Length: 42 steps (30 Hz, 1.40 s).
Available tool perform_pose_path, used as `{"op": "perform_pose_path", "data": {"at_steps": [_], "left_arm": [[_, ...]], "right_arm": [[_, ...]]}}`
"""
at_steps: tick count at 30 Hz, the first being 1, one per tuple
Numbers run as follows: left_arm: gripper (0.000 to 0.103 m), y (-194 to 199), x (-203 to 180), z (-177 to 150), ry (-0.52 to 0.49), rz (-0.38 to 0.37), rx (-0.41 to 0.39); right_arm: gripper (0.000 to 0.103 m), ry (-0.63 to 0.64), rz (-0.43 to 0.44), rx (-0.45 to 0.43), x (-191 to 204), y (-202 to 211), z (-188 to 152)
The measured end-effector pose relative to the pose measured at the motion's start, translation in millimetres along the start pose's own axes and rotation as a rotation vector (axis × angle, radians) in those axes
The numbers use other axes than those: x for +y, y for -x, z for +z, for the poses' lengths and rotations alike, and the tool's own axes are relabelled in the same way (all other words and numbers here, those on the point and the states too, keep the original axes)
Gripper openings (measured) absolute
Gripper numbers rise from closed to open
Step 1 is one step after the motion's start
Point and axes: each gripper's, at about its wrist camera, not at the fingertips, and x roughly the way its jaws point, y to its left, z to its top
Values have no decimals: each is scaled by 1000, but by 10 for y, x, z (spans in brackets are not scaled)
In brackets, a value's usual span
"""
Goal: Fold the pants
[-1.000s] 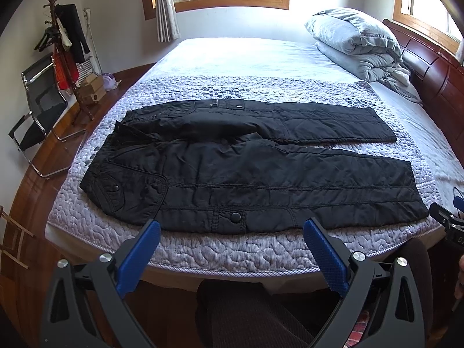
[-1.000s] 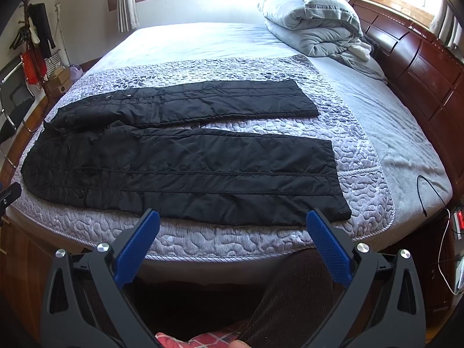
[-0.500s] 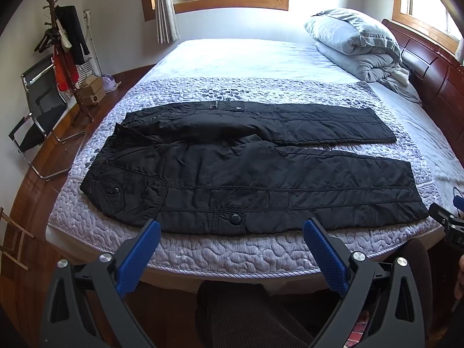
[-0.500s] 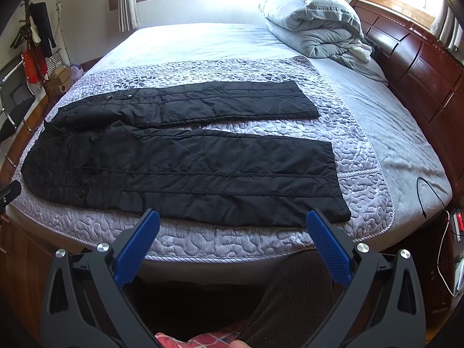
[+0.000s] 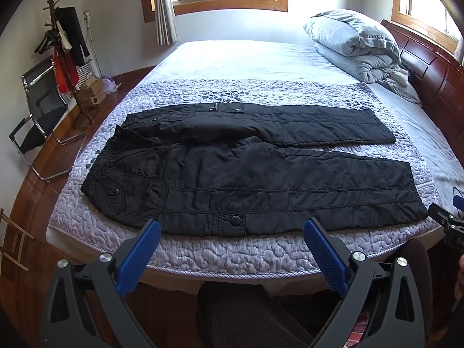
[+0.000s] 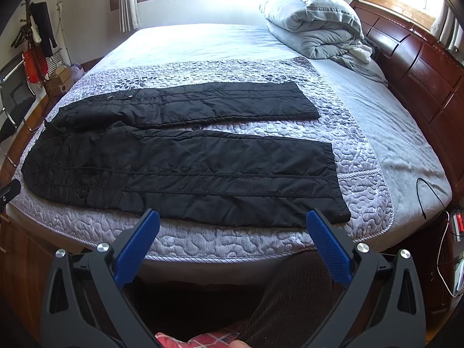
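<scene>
Left tool [image 5: 232, 227] and right tool [image 6: 233, 217] spread, one pants [image 5: 261, 179], two legs

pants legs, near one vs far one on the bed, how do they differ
The near leg lies by the bed edge; the far leg sits toward the bed's middle. The near leg's cuff reaches further right than the far leg's. The near leg looks wider in both views. Both are black, quilted, flat, untouched by either open claw.

Only white letters "DA", cut off by the frame edge, on the right tongs [image 5: 452, 232]; nothing else legible
</scene>
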Motion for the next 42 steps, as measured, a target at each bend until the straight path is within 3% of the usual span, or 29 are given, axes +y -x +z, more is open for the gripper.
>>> {"op": "perform_pose_path", "data": {"at_steps": [23,27,30,34,42], "left_arm": [[100,-17,84,23,16,-24,-1],[100,-120,332,255,74,-129,9],[100,-285,596,543,115,-113,27],[100,-667,1159,1058,196,-43,62],[100,-1803,2324,1850,339,29,268]], "right_arm": [[101,10,2,-7,-23,-1,44],[101,12,4,-47,-180,-9,340],[101,16,-4,-57,-351,-85,663],[101,42,-103,-58,-632,-417,1244],[101,-90,-41,161,-1367,-1690,2135]]}}
